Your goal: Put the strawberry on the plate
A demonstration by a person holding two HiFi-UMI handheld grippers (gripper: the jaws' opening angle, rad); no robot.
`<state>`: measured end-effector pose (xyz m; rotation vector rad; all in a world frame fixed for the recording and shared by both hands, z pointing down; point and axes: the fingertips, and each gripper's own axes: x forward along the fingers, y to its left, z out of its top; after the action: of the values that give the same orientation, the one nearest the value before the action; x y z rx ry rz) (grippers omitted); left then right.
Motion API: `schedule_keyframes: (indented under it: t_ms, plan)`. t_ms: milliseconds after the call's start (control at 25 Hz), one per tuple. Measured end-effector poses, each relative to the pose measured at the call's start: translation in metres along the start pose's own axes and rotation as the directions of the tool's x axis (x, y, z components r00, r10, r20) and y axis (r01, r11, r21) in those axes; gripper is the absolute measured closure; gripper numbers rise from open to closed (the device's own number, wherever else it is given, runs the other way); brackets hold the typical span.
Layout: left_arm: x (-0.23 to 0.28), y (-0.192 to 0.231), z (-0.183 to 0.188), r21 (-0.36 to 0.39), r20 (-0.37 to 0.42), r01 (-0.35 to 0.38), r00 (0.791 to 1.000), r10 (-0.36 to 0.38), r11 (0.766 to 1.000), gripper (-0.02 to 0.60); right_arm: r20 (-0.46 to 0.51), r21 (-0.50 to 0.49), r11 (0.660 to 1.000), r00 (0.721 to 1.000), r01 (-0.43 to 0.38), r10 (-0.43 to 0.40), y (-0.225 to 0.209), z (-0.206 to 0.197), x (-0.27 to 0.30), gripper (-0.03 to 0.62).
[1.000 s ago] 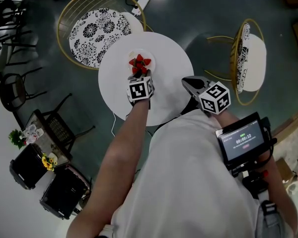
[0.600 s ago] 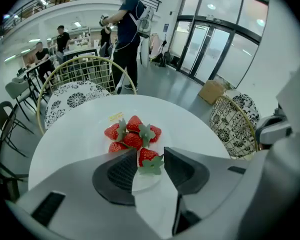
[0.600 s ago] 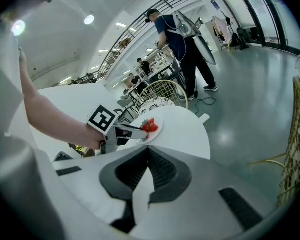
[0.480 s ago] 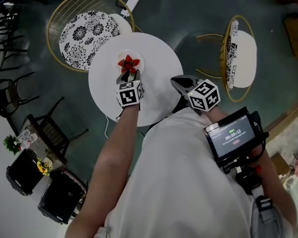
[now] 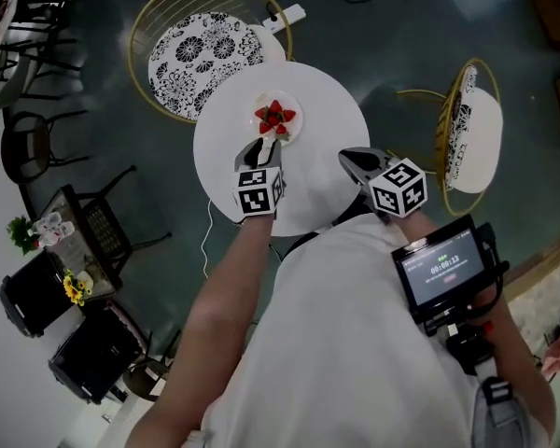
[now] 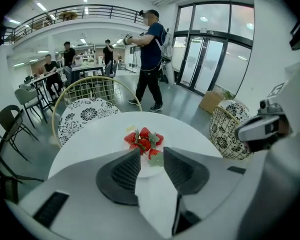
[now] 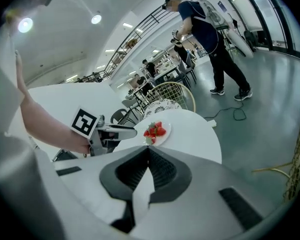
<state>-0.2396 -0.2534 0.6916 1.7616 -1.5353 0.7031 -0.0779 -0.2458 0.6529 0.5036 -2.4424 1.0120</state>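
Several red strawberries (image 5: 274,118) (image 6: 144,140) (image 7: 155,130) with green leaves lie heaped on a small white plate (image 5: 292,124) at the far side of the round white table (image 5: 313,171). My left gripper (image 5: 264,147) (image 6: 151,160) hovers just short of the plate, jaws open and nothing between them. My right gripper (image 5: 353,161) (image 7: 146,152) hangs over the table's near right edge with its jaws shut and empty. In the right gripper view the left gripper (image 7: 121,132) points at the plate.
A gold wire chair with a patterned cushion (image 5: 210,49) stands behind the table, another (image 5: 469,124) at the right. Dark chairs and flowers (image 5: 47,250) are at the left. A power strip (image 5: 287,15) lies on the floor. People stand in the background (image 6: 152,59).
My left gripper has drawn back a little from the strawberries, which stay on the plate. The head camera has shifted, so the whole scene moved in the view.
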Motion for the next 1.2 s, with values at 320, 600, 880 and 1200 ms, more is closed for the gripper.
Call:
schedule_keyframes:
  t_ms: [320,600,880,1200]
  plan:
    - [-0.06,-0.003,-0.026,-0.001,0.082,0.002,0.997,-0.001,1.0,0.491,0.042,-0.043,0.999,0.999,0.013,-0.011,0.026,-0.007,-0.009,0.589]
    - [-0.115,-0.011,-0.038,-0.018,0.168,0.011,0.986,-0.008,1.0,0.562,0.07,-0.072,0.997,0.998,0.014,-0.009,0.055,-0.014,-0.023,0.589]
    - [-0.147,-0.014,-0.069,-0.04,0.202,0.03,0.979,-0.021,0.999,0.575,0.091,-0.116,0.993,0.996,0.0,0.01,0.08,-0.025,-0.031,0.589]
    - [-0.191,-0.027,-0.099,-0.061,0.269,0.079,0.961,-0.06,0.995,0.575,0.121,-0.202,0.979,0.991,-0.027,0.052,0.124,-0.036,-0.046,0.589]
